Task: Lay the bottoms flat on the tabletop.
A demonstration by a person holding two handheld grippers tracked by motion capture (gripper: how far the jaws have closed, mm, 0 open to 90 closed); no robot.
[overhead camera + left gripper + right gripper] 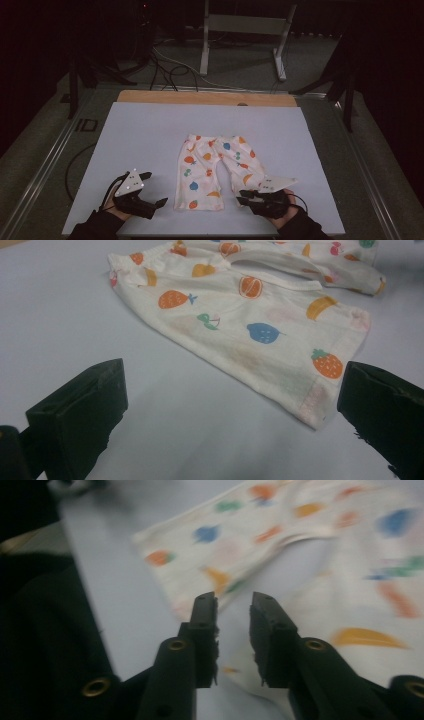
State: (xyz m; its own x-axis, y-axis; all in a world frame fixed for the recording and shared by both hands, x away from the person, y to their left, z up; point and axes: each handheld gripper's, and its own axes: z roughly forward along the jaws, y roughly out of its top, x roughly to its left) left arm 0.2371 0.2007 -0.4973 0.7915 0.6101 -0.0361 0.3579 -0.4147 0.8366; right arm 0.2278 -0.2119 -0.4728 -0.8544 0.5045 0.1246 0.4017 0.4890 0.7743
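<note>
Fruit-print trousers [216,170] are lying flat on my pale sheet [140,130] covering the bench [150,96]; dark room behind. My left hand-held gripper [152,189] is gaping; the right hand-held gripper [241,196] is standing slightly parted, empty.

The worktop [150,130] has lots of free room. Its far half is open, and so is the wide strip on the left side. The little pants [217,172] lie flat in the middle, near the front edge, so a hand can pass right over them. The left claw [152,192] sits wide open on the bare sheet, beside the pants. The right claw [240,196] is at the pants' right leg, a little apart, and blocks that corner.
</note>
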